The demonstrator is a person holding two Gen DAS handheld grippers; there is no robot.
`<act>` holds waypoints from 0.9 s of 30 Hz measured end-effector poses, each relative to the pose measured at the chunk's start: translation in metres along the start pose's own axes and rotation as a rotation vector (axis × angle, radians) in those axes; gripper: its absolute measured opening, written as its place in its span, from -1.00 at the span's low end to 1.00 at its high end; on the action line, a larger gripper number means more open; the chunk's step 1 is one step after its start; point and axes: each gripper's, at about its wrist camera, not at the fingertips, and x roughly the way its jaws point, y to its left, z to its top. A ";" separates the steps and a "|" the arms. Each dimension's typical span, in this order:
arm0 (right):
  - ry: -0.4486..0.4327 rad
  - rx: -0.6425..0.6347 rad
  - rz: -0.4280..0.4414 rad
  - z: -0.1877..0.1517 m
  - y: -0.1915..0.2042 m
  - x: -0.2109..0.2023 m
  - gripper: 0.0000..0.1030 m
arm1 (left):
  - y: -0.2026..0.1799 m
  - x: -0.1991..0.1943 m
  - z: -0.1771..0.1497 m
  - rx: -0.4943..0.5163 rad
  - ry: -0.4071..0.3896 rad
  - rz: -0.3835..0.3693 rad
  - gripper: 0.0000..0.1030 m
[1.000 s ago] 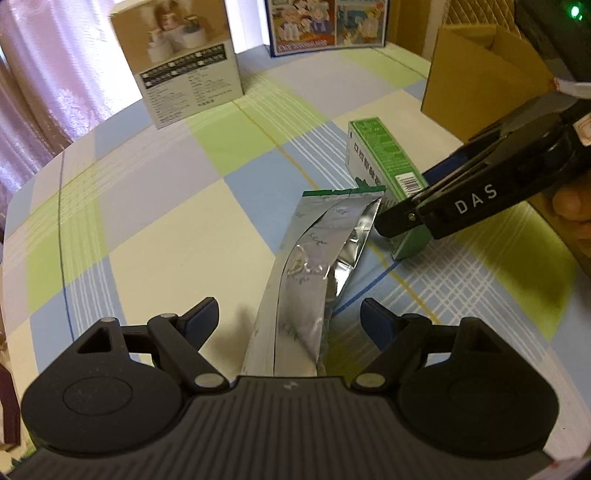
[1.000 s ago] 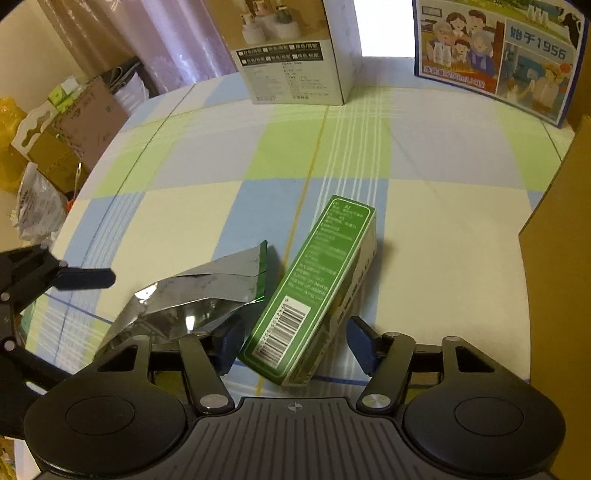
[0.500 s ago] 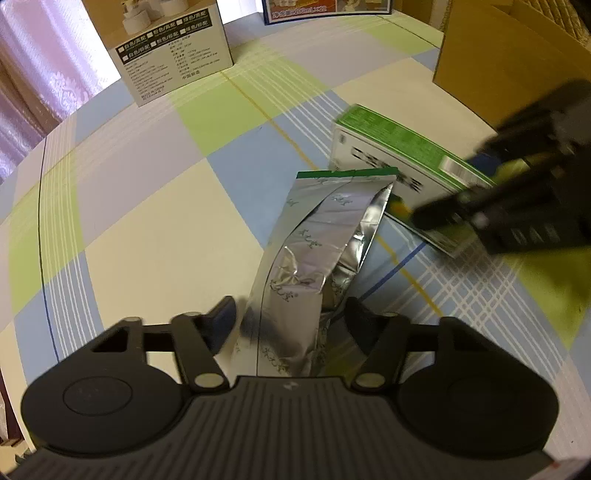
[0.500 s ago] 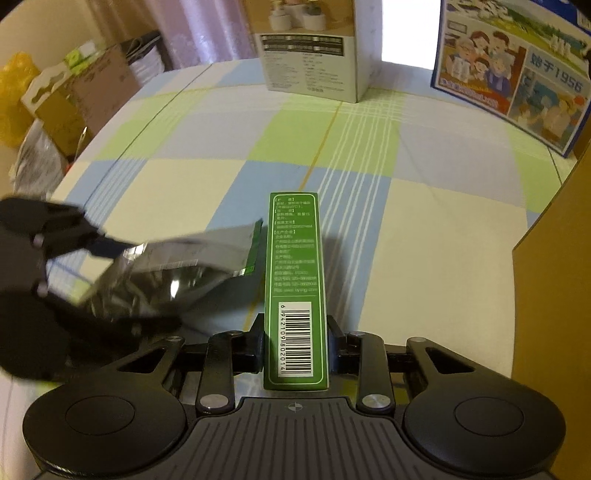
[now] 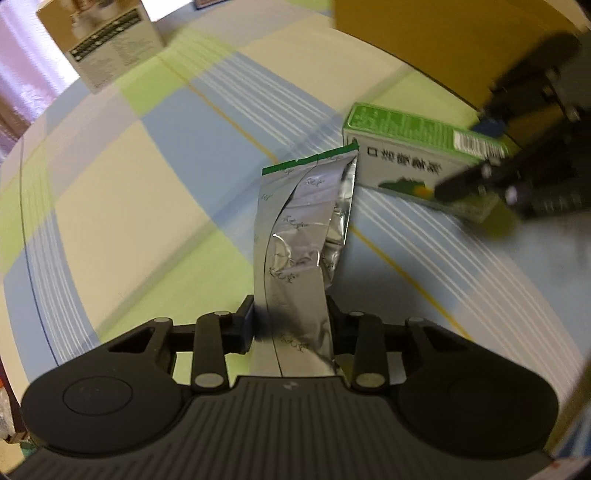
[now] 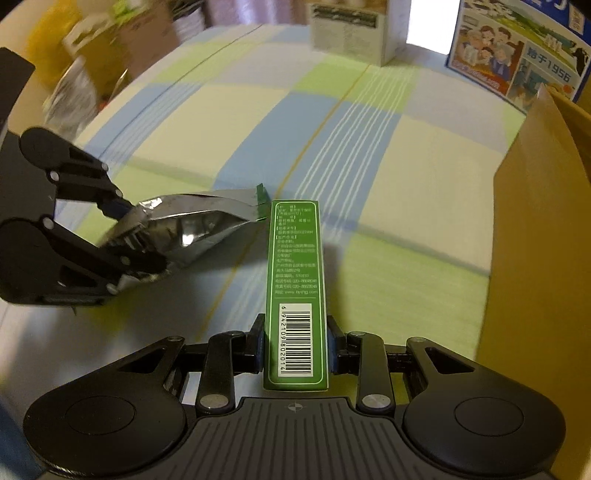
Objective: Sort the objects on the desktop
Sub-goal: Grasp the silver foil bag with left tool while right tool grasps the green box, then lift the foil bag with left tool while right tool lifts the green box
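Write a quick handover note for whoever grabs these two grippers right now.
Left hand-held gripper: shut on the foil pouch, near its bottom end.
Right hand-held gripper: shut on the green box, at its barcode end.
Both items seem to be lifted off the checked tablecloth; their far ends nearly meet.
The open cardboard box stands on the right, beside the green box.
Done: both items picked up.
Left: set each where it belongs, probably the cardboard box, then release.

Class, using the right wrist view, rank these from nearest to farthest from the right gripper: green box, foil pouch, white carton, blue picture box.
1. green box, between its fingers.
2. foil pouch, left.
3. white carton and blue picture box, at the far edge: too close to call.
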 end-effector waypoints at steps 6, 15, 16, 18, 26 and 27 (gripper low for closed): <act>0.070 -0.120 0.000 -0.047 0.026 -0.029 -0.46 | -0.041 -0.028 -0.038 0.004 0.000 -0.061 -0.37; 0.101 -0.133 -0.020 -0.088 0.038 -0.035 -0.41 | -0.053 -0.036 -0.039 -0.003 0.021 -0.079 0.13; 0.094 -0.126 -0.017 -0.087 0.037 -0.035 -0.31 | -0.054 -0.033 -0.037 0.003 0.026 -0.074 0.13; 0.087 -0.119 -0.015 -0.086 0.037 -0.033 -0.06 | -0.053 -0.027 -0.034 0.006 0.040 -0.070 0.13; 0.087 -0.139 -0.009 -0.076 0.034 -0.021 0.04 | -0.050 -0.011 -0.025 0.008 0.067 -0.083 0.13; 0.091 -0.142 -0.011 -0.074 0.034 -0.019 0.04 | -0.051 -0.009 -0.024 0.014 0.072 -0.083 0.13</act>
